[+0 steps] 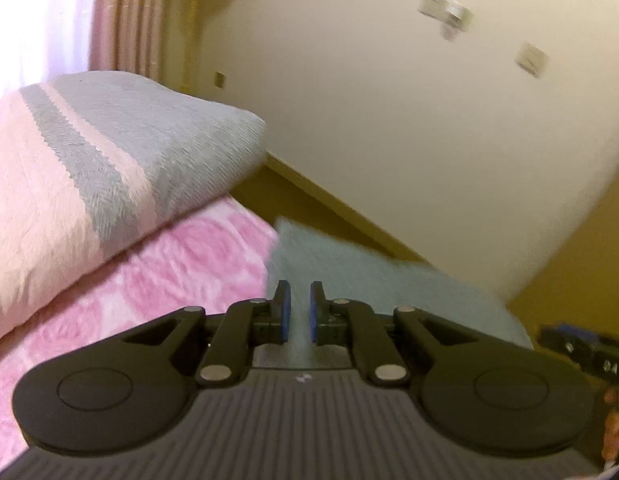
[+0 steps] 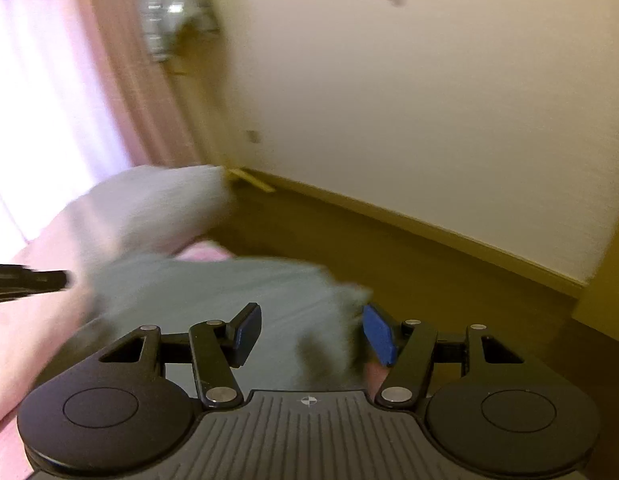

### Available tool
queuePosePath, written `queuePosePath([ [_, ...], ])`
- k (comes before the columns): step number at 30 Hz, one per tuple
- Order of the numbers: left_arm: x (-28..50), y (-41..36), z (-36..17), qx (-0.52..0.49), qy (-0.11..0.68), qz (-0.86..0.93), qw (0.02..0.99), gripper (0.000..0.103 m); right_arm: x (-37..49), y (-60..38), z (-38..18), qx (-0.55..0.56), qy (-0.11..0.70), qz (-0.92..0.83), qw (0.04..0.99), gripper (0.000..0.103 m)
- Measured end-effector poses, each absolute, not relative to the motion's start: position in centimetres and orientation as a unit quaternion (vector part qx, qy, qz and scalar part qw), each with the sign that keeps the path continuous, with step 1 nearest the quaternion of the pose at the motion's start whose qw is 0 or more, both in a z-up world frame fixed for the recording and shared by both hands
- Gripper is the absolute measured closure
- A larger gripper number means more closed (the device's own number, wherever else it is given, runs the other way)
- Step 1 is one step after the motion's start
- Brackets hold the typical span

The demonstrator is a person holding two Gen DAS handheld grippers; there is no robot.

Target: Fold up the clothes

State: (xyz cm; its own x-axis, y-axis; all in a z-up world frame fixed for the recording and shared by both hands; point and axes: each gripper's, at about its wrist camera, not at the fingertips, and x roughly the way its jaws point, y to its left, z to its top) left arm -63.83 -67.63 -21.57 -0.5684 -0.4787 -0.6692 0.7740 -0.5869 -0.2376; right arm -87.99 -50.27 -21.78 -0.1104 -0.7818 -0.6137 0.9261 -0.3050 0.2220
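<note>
A pale grey-green garment (image 1: pixel 373 280) lies on the pink bed cover (image 1: pixel 157 280); it also shows blurred in the right wrist view (image 2: pixel 213 292). My left gripper (image 1: pixel 300 312) hovers just over its near edge, its blue pads a narrow gap apart with nothing clearly between them. My right gripper (image 2: pixel 313 332) is open wide above the garment's right end, with cloth lying between the fingers but not pinched. The left gripper's tip (image 2: pixel 29 280) pokes in at the left of the right wrist view.
A folded pink and grey blanket (image 1: pixel 89 168) is stacked on the bed at the left. Brown floor (image 2: pixel 449 280) and a cream wall (image 1: pixel 389 120) lie beyond the bed edge. Pink curtains (image 2: pixel 121 80) hang at the far left.
</note>
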Motion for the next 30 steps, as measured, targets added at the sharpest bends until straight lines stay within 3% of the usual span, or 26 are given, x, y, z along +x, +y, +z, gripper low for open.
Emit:
queuePosePath([
  [4, -63.4, -63.8, -23.4, 0.335, 0.263, -0.82, 0.382, 0.097, -83.4, -47.7, -23.0, 0.34, 0.151, -0.707, 0.602, 0.042],
  [10, -61.2, -62.1, -23.1, 0.366, 0.267, -0.789, 0.415, 0.097, -82.0, -45.4, -26.1, 0.397, 0.196, -0.705, 0.555, 0.042],
  [18, -59.6, -58.1, -18.9, 0.411, 0.25, -0.758, 0.441, 0.082, -82.2, -41.1, -21.7, 0.429, 0.204, -0.719, 0.508, 0.042],
  [20, -59.2, -56.3, -17.1, 0.407, 0.24, -0.761, 0.445, 0.072, -81.6, -40.2, -20.3, 0.433, 0.198, -0.718, 0.509, 0.042],
  [30, -57.1, -47.8, -9.6, 0.378, 0.189, -0.793, 0.439, 0.061, -76.1, -36.8, -14.2, 0.419, 0.18, -0.725, 0.515, 0.042],
])
